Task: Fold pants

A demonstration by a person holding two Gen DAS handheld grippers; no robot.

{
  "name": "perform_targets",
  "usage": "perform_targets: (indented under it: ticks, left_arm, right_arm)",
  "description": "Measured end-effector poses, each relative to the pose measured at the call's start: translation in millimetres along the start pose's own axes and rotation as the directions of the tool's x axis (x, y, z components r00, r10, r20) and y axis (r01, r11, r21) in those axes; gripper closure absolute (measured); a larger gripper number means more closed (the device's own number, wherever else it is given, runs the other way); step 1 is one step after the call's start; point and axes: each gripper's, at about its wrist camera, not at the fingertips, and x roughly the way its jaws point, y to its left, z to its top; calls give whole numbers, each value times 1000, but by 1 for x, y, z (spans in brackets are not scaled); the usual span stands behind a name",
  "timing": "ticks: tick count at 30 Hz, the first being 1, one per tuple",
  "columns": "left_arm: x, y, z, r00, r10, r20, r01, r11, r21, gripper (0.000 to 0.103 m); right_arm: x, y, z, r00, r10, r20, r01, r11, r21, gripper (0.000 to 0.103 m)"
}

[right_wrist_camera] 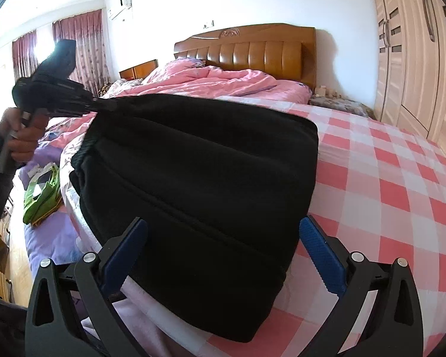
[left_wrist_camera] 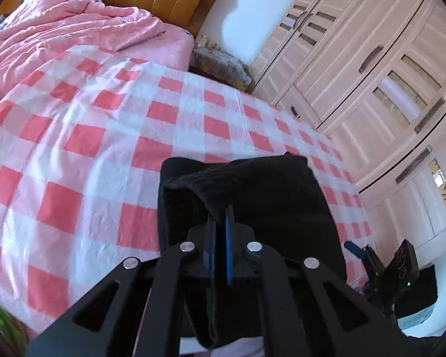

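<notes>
The black pants [right_wrist_camera: 211,172] lie folded in a thick bundle near the front edge of the bed, on a red-and-white checked sheet [right_wrist_camera: 386,178]. My left gripper [left_wrist_camera: 220,209] is shut on a raised fold of the pants [left_wrist_camera: 267,184], its blue pads pinching the fabric. From the right wrist view, the left gripper [right_wrist_camera: 105,106] holds the far left corner lifted, with a person's hand [right_wrist_camera: 23,139] on its handle. My right gripper [right_wrist_camera: 223,233] is open, one blue finger on each side of the bundle's near end, neither visibly pressing on it.
A rumpled pink quilt [left_wrist_camera: 59,29] covers the head of the bed below a brown headboard [right_wrist_camera: 252,50]. Pale wardrobe doors [left_wrist_camera: 371,74] line the right side. Green clothing [right_wrist_camera: 41,196] lies on a purple cover left of the bed.
</notes>
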Motion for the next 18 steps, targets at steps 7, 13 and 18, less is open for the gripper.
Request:
perform_targets:
  ticks: [7,13,18]
  left_arm:
    - [45,21,-15,990,123,-67,-125,992,-20,91]
    - [40,21,-19,980,193,-48,-193,981,4,68]
    - [38,19,-21,976,212,-42,-211,977,11,67]
  right_arm:
    - [-1,2,-1,1000,-1,-4,1,1000,-18,4]
    - [-1,15,17,998,50,24,-49,998,-34,4]
    - [21,64,33,986,169,1,-167,976,-141,4]
